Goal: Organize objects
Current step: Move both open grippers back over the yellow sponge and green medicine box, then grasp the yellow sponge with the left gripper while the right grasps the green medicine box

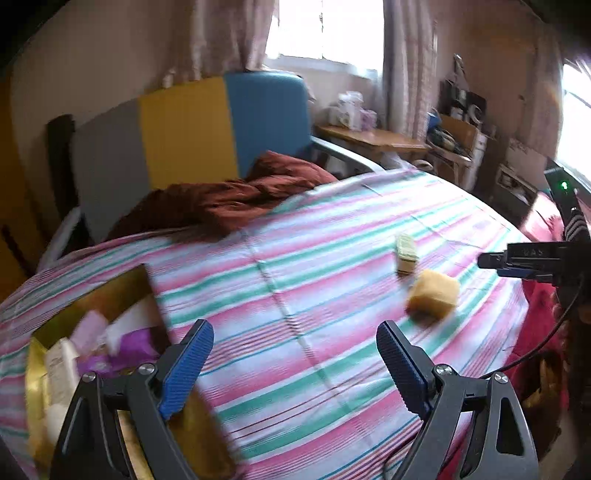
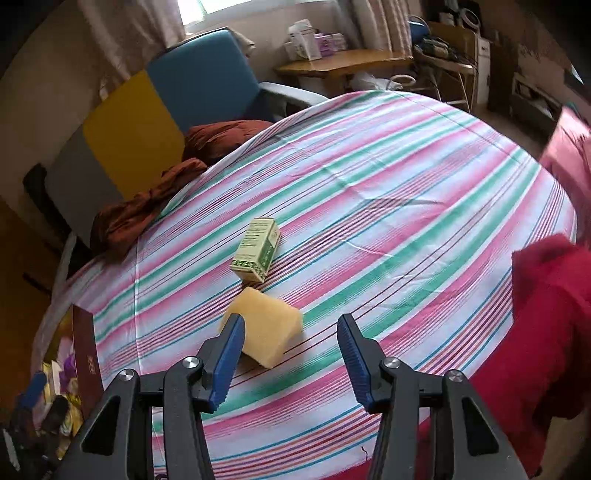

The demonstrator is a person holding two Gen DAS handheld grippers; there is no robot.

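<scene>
Striped bedsheet [image 2: 369, 192] under yellow sponge [image 2: 266, 332] beside green carton [image 2: 256, 249].

Home bedroom — striped bedspread [image 2: 369, 177], curtained window [image 1: 325, 29], armchair [image 2: 207, 85], cluttered side table [image 2: 340, 62]

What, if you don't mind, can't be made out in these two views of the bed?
- Contents of the gold box: smeared by motion blur in the left wrist view; cut off by the edge in the right wrist view.
- Print on the green carton: too small in both.
- Yellow sponge: its near corner is hidden behind a right gripper finger.
</scene>
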